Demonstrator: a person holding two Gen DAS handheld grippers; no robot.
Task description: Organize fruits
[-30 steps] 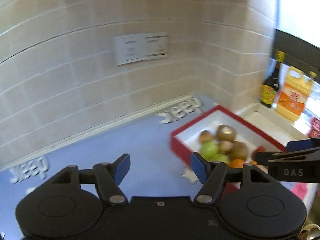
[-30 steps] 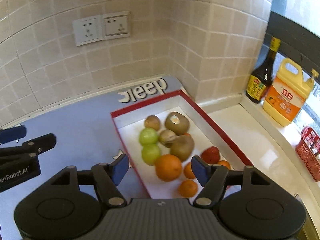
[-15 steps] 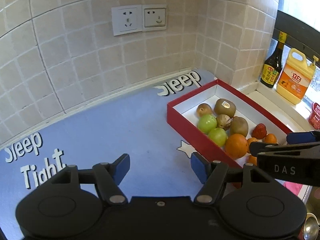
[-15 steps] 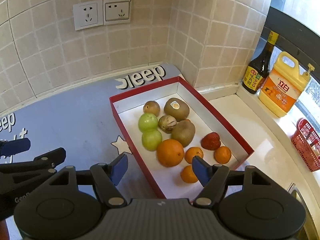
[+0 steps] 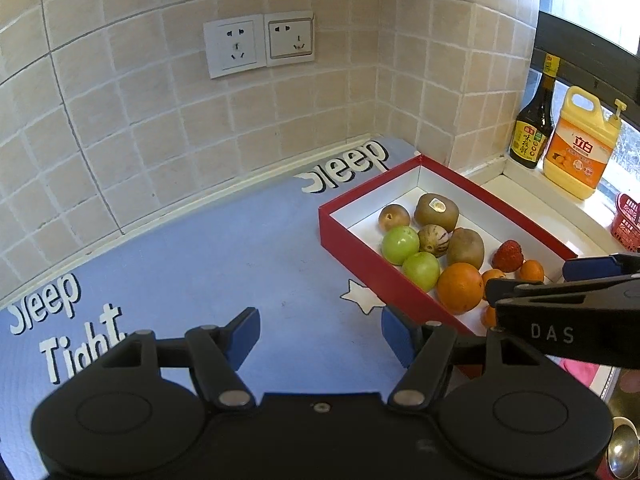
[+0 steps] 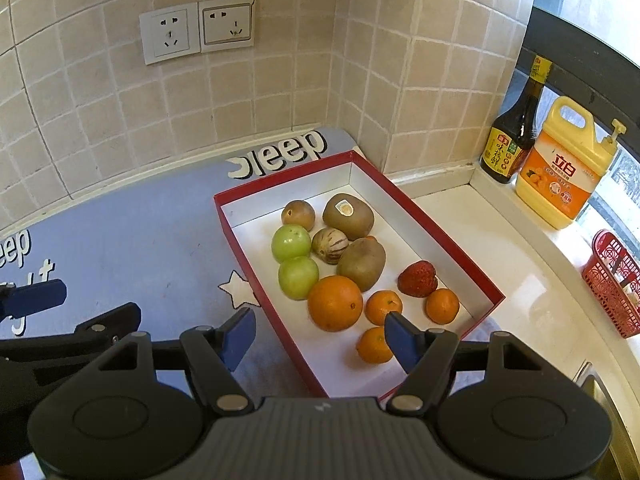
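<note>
All fruit gathered in one red box point(image 6: 436, 236) with a white inside, loosely heaped toward its near half: large orange point(image 6: 335, 303) at the near-left, two green fruits point(image 6: 298, 277) just behind it along the left wall, two kiwis point(image 6: 361, 264) and a striped fruit point(image 6: 329, 245) in the middle, a strawberry point(image 6: 417, 279) and small mandarins point(image 6: 384, 307) to the right. Fits both a sorting yet to be done within the box and a gathering into the box already complete; impossible to settle from one moment.

Box lying long axis slanting away, near end low and right, far end toward the wall corner, on a blue mat point(image 5: 224, 264) over the surface.

Right claw point(image 6: 320, 338) directly over the box's near end, pads spread wide, nothing between them; orange just ahead and between the pad lines, one mandarin touching or hidden behind the right pad. Left claw point(image 5: 318, 336) also spread wide and empty, hovering over bare mat, box off to its right and ahead. Right clearly the nearer to every fruit; any reach from the left crossing the red wall.

Beyond the box, on the sill: dark sauce bottle point(image 6: 514, 132), yellow jug point(image 6: 564, 164), red basket point(image 6: 612, 284).
</note>
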